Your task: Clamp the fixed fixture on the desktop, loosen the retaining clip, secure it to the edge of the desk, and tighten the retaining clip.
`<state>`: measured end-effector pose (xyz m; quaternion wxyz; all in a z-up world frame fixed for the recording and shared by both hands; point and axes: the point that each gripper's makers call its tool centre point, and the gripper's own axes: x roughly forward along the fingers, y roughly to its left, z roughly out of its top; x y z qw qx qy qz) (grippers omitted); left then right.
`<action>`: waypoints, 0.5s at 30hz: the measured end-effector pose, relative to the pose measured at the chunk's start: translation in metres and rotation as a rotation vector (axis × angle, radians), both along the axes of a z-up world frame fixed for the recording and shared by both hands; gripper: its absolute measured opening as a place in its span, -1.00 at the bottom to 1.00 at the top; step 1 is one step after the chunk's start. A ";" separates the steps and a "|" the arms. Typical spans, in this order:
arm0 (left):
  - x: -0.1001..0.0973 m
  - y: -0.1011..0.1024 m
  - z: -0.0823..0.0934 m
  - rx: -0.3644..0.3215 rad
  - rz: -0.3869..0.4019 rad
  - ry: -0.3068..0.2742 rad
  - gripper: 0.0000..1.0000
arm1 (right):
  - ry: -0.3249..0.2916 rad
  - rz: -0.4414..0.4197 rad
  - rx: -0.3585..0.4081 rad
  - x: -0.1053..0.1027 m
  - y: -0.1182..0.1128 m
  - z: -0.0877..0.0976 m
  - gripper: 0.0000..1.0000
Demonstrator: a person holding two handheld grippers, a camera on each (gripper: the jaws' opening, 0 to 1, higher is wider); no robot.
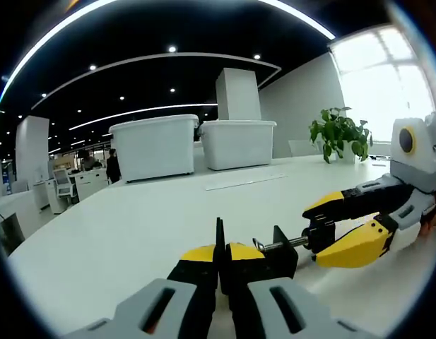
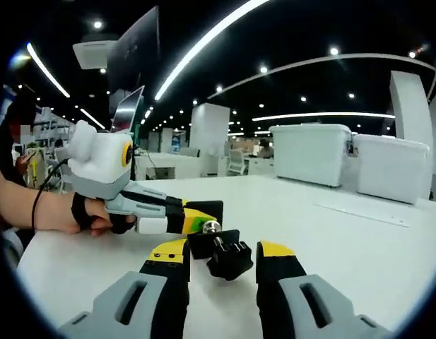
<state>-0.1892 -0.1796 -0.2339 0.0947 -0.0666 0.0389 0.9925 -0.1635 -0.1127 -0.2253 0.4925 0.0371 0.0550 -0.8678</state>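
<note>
Loosening the clamp's screw, held between two grippers

The left gripper (image 1: 223, 263) has its jaws pressed together on the black clamp (image 1: 274, 256), whose body sits just right of the jaw tips, low over the white table (image 1: 133, 219). From the right, the right gripper (image 1: 329, 233) closes its jaws on the knob (image 1: 318, 236) at the end of the screw (image 1: 281, 245). In the right gripper view the knob (image 2: 230, 258) sits between the right gripper's (image 2: 223, 263) yellow tips; whether they bear on it there I cannot tell. To loosen well, I judge the left should hold the body steady while the right turns the knob squarely about the screw's axis, without prying sideways.
</note>
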 end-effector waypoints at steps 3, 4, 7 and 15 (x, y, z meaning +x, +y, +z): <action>0.000 0.000 0.000 -0.001 0.000 0.000 -0.91 | -0.097 0.011 -0.084 -0.001 0.002 0.005 -0.33; 0.000 0.000 0.000 -0.002 0.000 0.000 -0.91 | -0.148 0.023 -0.117 -0.001 0.003 0.005 -0.35; 0.000 0.000 0.000 -0.001 -0.001 0.000 -0.91 | -0.250 0.001 -0.179 -0.015 0.010 0.005 -0.49; 0.000 -0.001 0.000 -0.001 0.000 -0.002 -0.91 | -0.194 0.004 -0.060 -0.007 0.002 -0.010 -0.51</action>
